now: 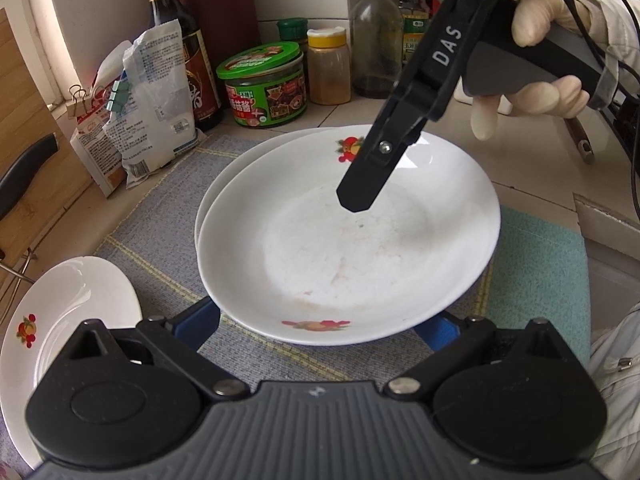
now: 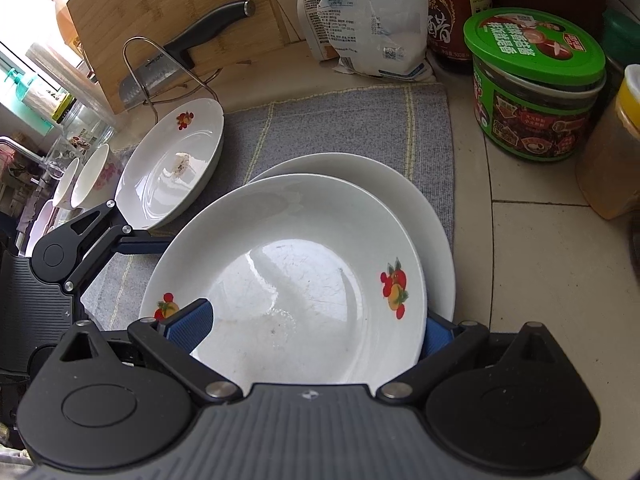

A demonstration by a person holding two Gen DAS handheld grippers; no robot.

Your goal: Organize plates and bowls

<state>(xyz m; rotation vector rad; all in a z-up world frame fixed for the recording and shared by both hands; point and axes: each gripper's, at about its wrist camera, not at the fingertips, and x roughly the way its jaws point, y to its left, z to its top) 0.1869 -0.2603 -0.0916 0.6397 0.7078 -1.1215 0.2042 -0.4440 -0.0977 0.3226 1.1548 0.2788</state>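
Note:
A white plate with fruit prints [image 1: 352, 248] [image 2: 296, 280] lies on a second white plate [image 1: 224, 184] [image 2: 424, 208] on a grey mat [image 1: 160, 216]. My left gripper [image 1: 320, 332] has its blue pads wide apart, low behind the top plate's near rim; I cannot tell if they touch it. My right gripper [image 2: 308, 328] straddles that plate's rim: one blue finger [image 2: 188, 324] over the inside, the other [image 2: 436, 336] outside below. In the left wrist view its black finger [image 1: 360, 192] hangs over the plate. A third plate [image 1: 60, 332] [image 2: 172, 164] lies to the left.
Two small bowls [image 2: 84, 180] stand beyond the third plate. A green-lidded jar [image 1: 264, 84] [image 2: 536, 84], bottles [image 1: 376, 36], a yellow-capped spice jar [image 1: 328, 68] and clipped bags [image 1: 148, 104] line the back. A cutting board with a knife [image 2: 188, 36] stands at the left. A teal cloth [image 1: 540, 272] lies to the right.

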